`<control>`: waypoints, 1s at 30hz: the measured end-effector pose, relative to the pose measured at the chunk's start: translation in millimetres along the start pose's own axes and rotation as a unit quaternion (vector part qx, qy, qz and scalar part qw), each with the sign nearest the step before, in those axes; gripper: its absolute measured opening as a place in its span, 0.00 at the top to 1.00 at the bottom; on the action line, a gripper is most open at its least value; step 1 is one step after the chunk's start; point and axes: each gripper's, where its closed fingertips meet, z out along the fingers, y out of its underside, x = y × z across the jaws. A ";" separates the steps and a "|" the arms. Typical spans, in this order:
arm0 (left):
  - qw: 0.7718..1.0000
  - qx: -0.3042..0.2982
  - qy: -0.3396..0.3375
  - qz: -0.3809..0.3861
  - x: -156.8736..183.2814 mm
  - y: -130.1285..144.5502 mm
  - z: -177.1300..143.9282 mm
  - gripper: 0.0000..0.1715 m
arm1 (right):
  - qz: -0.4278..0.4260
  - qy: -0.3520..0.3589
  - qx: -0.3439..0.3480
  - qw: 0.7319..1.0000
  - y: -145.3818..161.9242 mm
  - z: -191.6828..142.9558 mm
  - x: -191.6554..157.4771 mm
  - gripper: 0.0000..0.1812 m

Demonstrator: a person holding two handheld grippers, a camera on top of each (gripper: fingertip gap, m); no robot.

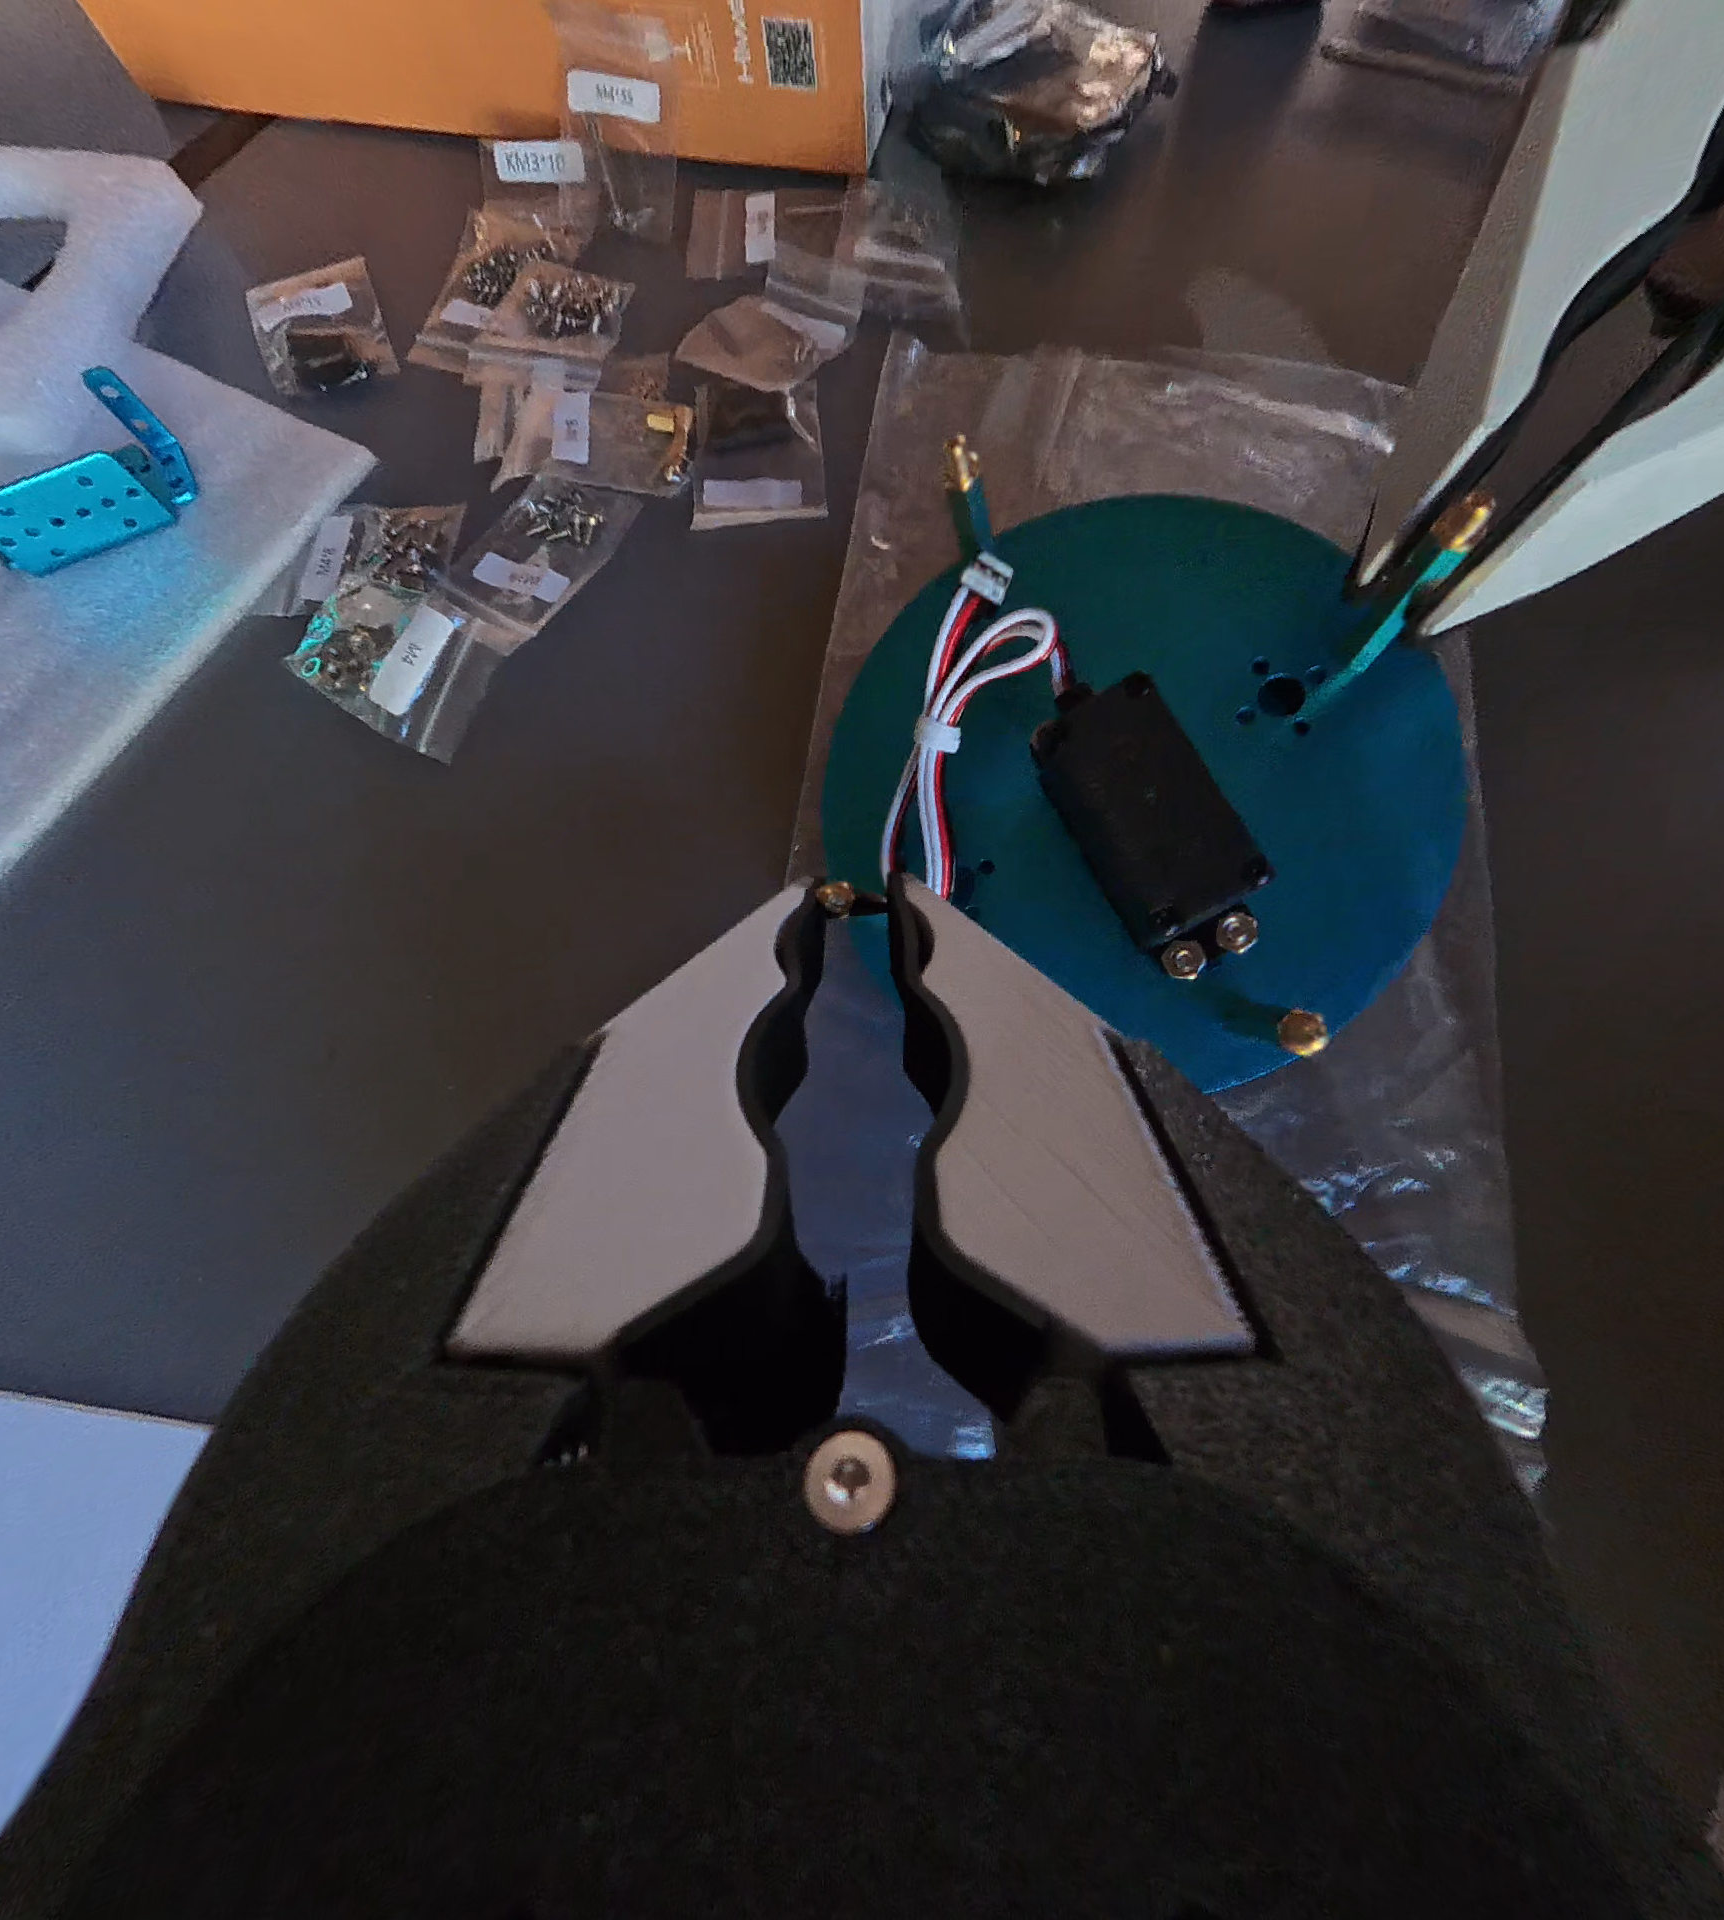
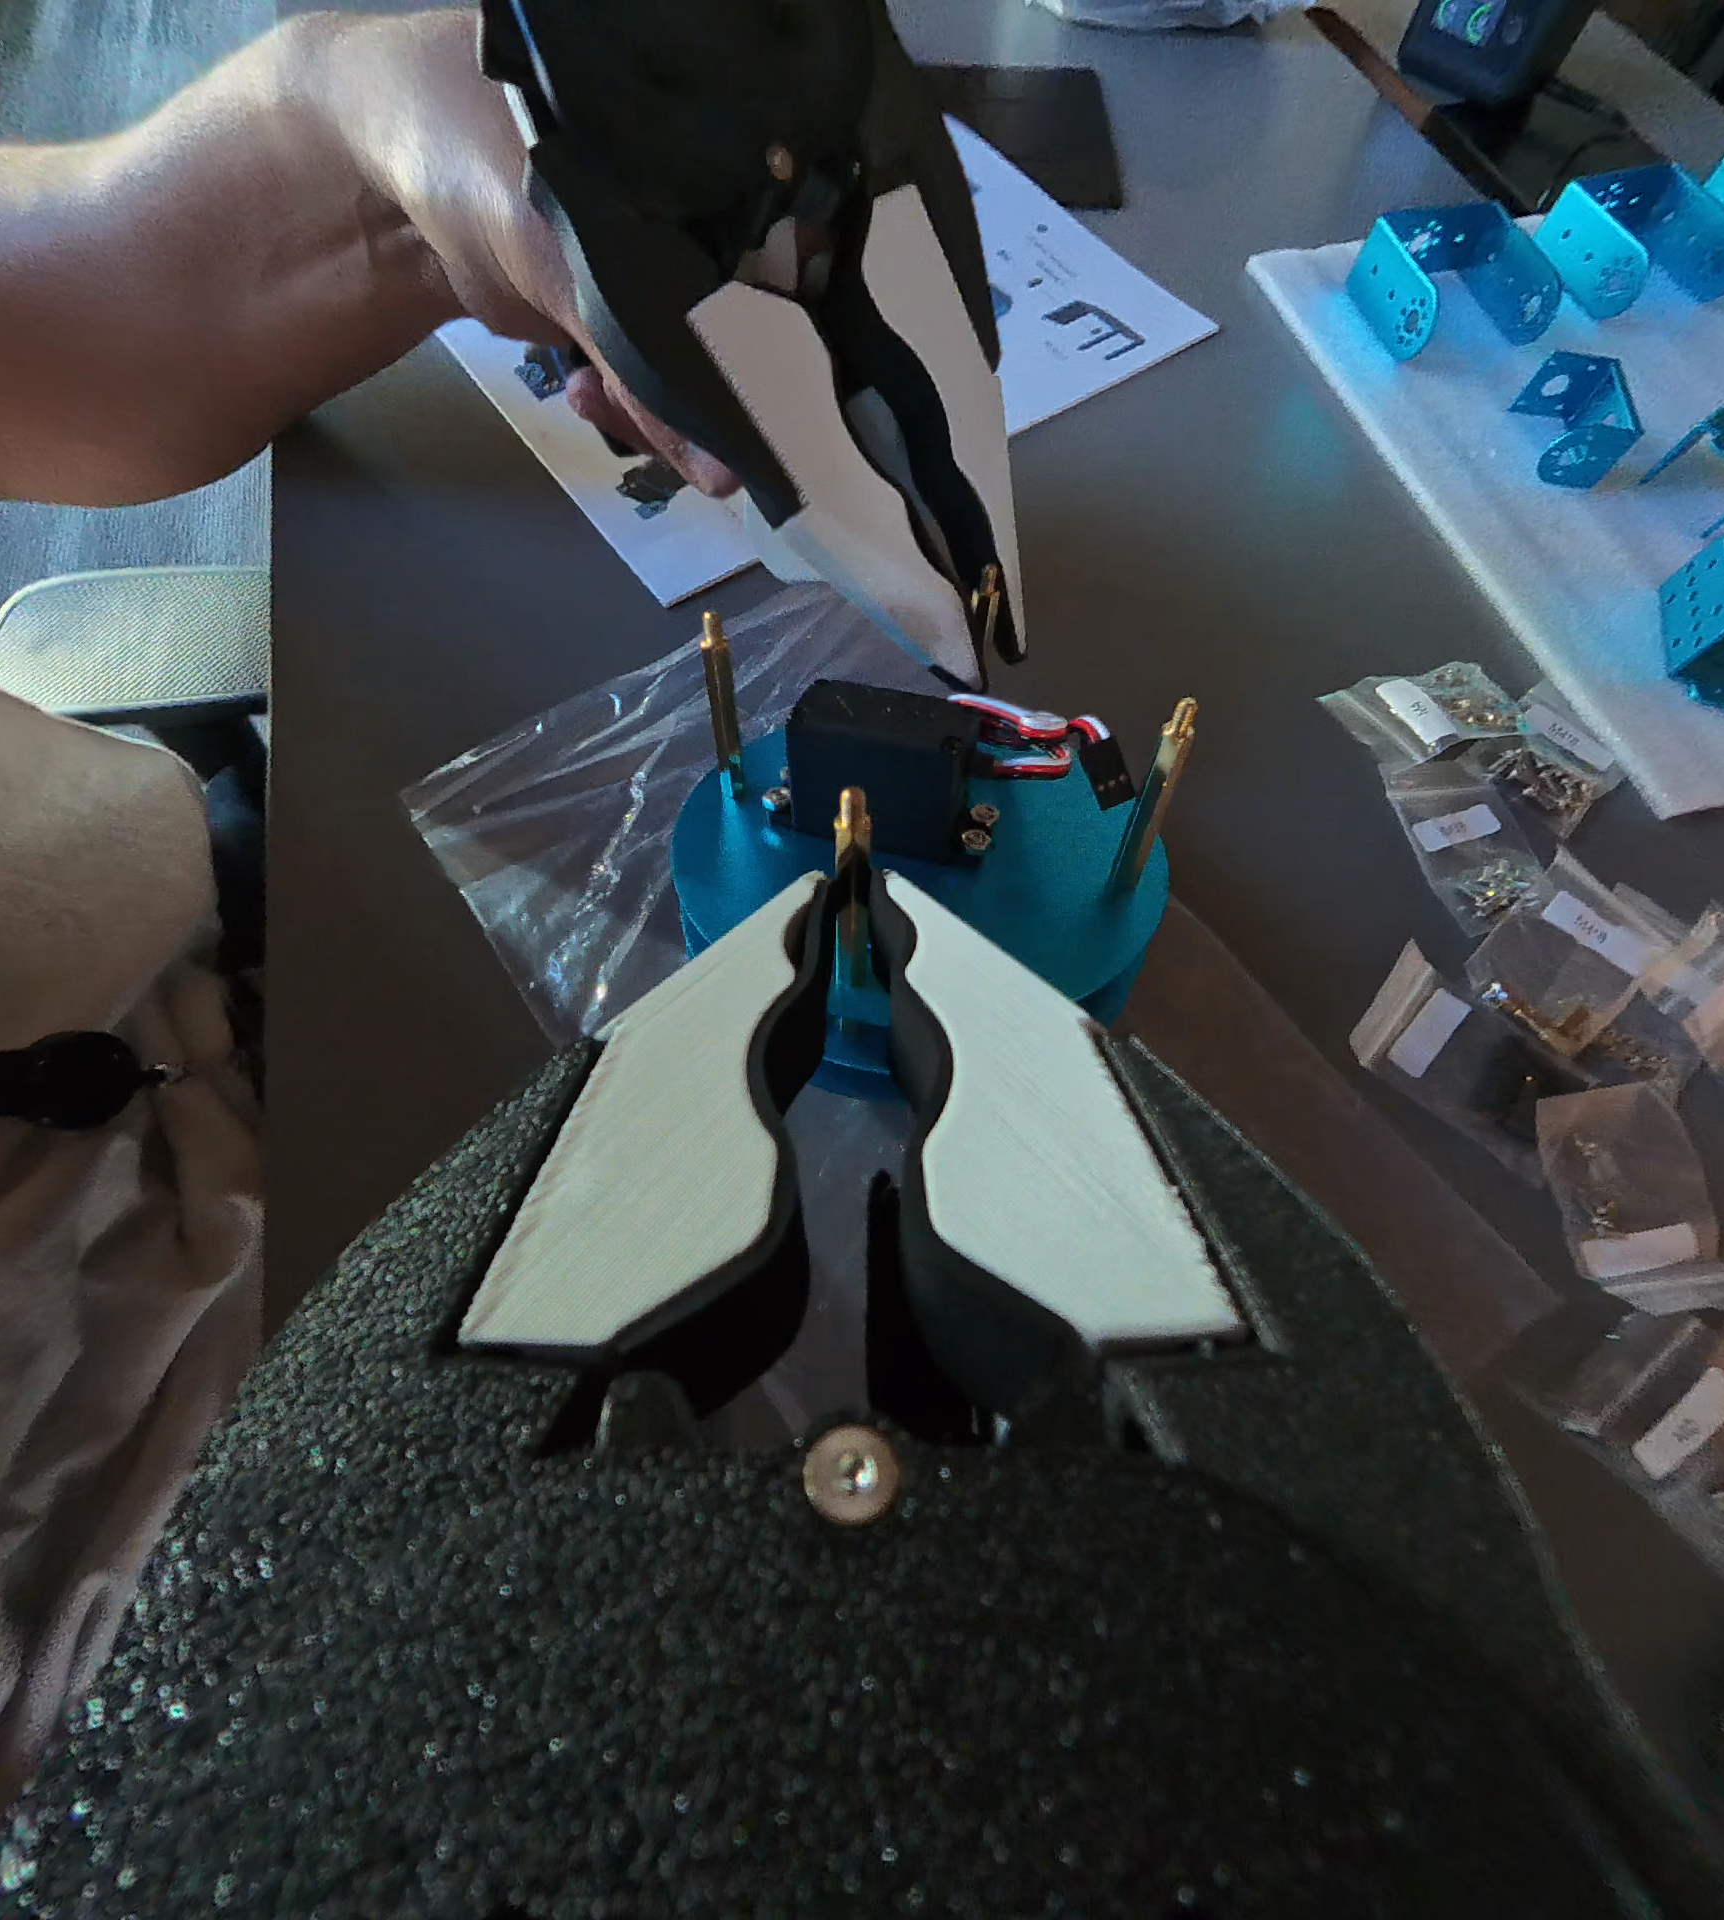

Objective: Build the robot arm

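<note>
A round blue plate [image 1: 1357, 831] lies on a clear plastic bag on the dark table. It carries a black servo [image 1: 1149, 821] with red, white and black wires [image 1: 941, 707] and several upright brass standoffs. My left gripper [image 1: 858, 896] is closed on the near-left standoff [image 1: 835, 896], seen end-on between its tips. My right gripper [image 2: 850, 888] is closed on the standoff [image 2: 853, 831] at the opposite edge of the plate [image 2: 1045, 883]. Each gripper shows in the other's view: the right one [image 1: 1393, 603] and the left one [image 2: 988, 655]. The servo [image 2: 879, 758] stands between them.
Small bags of screws [image 1: 525, 436] lie left of the plate and show in the right wrist view [image 2: 1564, 935]. Blue metal brackets [image 2: 1606, 260] rest on white foam. An orange box [image 1: 484, 62], a printed sheet [image 2: 1076, 281] and a person's arm [image 2: 162, 260] are nearby. My hands' fingertips stand some 9 cm from each other.
</note>
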 end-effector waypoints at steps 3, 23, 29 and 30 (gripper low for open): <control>0.998 0.030 0.026 -0.051 7.4 -7.8 -10.1 0.95 | -0.022 0.003 -0.032 0.999 -10.9 -12.2 2.1 0.98; 0.996 -0.030 0.061 0.056 70.1 31.2 11.7 0.89 | -0.150 -0.091 -0.206 0.963 -27.1 -14.8 -21.3 0.98; 0.999 0.039 0.034 0.002 52.3 22.6 -48.9 0.82 | -0.164 -0.110 -0.215 0.956 -37.4 13.7 -28.6 0.97; 0.998 0.056 0.033 0.010 53.6 13.1 -56.9 0.82 | -0.166 -0.116 -0.217 0.955 -37.8 16.8 -30.6 0.97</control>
